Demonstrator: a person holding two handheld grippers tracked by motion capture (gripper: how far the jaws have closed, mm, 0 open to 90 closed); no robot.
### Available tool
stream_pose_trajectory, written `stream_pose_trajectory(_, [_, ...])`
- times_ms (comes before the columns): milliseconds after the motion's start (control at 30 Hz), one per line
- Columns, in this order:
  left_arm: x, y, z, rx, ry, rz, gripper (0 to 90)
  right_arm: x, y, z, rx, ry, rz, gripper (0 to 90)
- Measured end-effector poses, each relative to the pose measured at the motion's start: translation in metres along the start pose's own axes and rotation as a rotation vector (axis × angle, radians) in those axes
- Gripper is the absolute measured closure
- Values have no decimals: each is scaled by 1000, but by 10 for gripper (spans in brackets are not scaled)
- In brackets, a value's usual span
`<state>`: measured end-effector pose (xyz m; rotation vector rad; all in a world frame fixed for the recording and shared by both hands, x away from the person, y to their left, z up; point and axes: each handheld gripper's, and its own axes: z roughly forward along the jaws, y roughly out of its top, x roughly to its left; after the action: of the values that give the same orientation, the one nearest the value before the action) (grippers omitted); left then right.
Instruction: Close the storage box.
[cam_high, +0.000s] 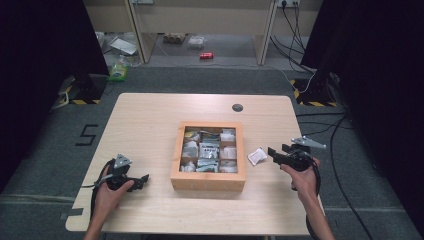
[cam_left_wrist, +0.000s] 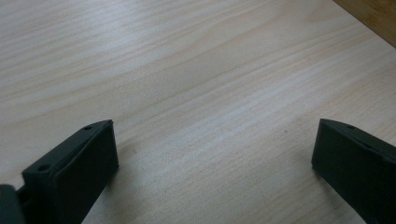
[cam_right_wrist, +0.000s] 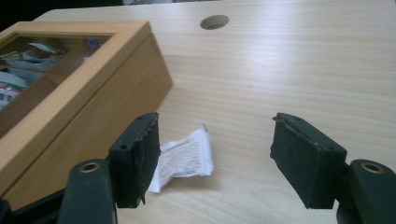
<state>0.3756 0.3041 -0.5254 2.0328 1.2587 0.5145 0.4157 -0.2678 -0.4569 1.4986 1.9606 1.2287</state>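
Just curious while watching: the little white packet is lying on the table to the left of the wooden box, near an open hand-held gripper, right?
Not quite. The white packet lies right of the wooden box, as the high view shows. It is indeed on the table, near the open right hand-held gripper.

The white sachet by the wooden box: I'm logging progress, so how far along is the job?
Done: the wooden box already holds many packets in its compartments. In hand: nothing gripped; the right gripper stands open, the white sachet flat on the table beside its jaw. The left gripper rests open. Left, probably: handling that sachet.
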Motion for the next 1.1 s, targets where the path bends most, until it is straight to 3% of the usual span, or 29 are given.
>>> stream_pose_trajectory(167, [0,0,0,-1,0,0,0,-6,-4,2,29,-7,5,323])
stream_pose_trajectory(367, [0,0,0,-1,-1,0,0,-2,-9,5,65,11,4,304])
stream_pose_trajectory(633, [0,0,0,-1,0,-1,0,-1,-21,4,96,-4,1,293])
stream_pose_trajectory(867, [0,0,0,0,0,0,0,2,-35,-5,105,-6,-6,283])
stream_pose_trajectory(1100, [0,0,0,-1,0,0,0,4,-54,-15,135,-25,-48,280])
